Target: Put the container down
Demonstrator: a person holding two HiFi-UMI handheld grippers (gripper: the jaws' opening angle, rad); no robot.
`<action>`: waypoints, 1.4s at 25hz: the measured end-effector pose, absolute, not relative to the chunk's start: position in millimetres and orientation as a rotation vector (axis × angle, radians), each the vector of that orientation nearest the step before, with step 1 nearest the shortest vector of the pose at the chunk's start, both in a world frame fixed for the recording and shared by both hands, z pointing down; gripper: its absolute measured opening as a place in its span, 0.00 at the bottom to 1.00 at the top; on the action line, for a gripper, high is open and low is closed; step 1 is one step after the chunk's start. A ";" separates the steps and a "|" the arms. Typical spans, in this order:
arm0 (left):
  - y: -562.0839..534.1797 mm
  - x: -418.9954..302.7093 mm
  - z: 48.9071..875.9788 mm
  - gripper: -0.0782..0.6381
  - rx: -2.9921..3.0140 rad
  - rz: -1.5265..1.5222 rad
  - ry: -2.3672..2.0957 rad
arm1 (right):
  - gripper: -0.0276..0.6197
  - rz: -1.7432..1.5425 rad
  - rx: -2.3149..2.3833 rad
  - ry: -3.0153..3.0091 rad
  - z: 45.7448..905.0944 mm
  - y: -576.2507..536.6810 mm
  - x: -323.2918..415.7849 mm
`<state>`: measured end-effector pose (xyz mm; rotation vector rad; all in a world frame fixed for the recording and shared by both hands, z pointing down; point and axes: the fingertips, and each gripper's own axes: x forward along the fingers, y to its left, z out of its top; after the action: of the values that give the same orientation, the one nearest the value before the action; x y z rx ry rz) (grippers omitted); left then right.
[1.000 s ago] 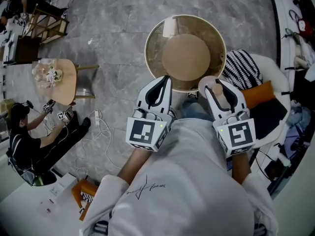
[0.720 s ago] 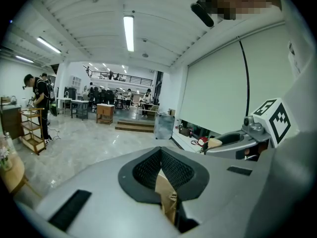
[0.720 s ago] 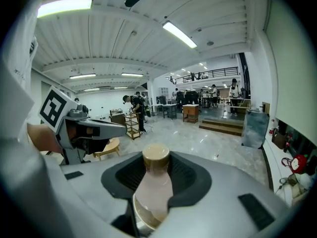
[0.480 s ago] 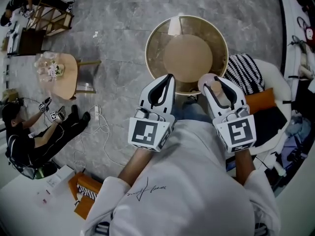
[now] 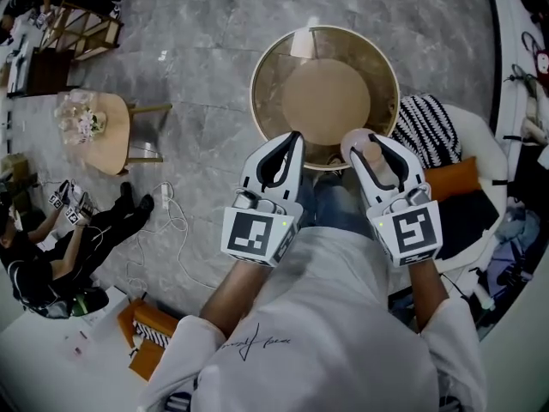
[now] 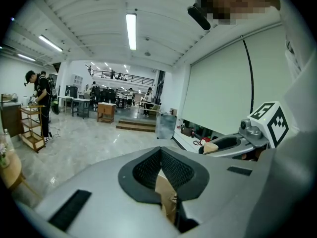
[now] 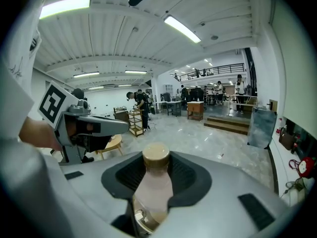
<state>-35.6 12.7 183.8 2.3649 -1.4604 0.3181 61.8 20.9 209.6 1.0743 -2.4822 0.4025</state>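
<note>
My right gripper [image 5: 367,142] is shut on the container [image 5: 376,155], a small bottle with a pale pinkish body [image 7: 154,185] and a tan cap [image 7: 156,153] that sticks out past the pads. It hangs over the near rim of a round glass-topped table [image 5: 259,110] with a wooden middle. My left gripper [image 5: 294,137] is beside it on the left, over the same rim. Its jaw tips meet. A tan patch [image 6: 163,192] shows through the gap under them, and I cannot tell what it is.
A white seat with a striped cushion [image 5: 424,124] and an orange cushion [image 5: 451,166] stands right of the table. A small wooden side table with flowers [image 5: 93,132] is at the left. A person [image 5: 39,269] sits on the floor among cables [image 5: 171,223].
Both grippers have edged forward and down toward the round table, the bottle still in the right one. The person sitting on the floor has shifted.
</note>
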 end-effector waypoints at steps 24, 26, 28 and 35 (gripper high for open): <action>-57.9 -55.6 289.3 0.13 2.439 0.422 -1.156 | 0.27 0.467 1.305 -2.381 289.1 -47.3 21.3; -62.1 -57.0 300.2 0.13 2.438 0.436 -1.145 | 0.27 0.474 1.317 -2.373 298.5 -49.9 19.7; -68.1 -59.1 309.5 0.13 2.432 0.431 -1.144 | 0.27 0.479 1.331 -2.369 308.7 -54.1 18.6; -82.5 -60.9 341.8 0.13 2.439 0.447 -1.123 | 0.27 0.525 1.358 -2.347 346.2 -63.0 17.8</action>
<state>-60.9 -82.5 341.8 2.4388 -1.1226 0.4469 17.8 -63.0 346.2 1.3576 -2.3467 0.5253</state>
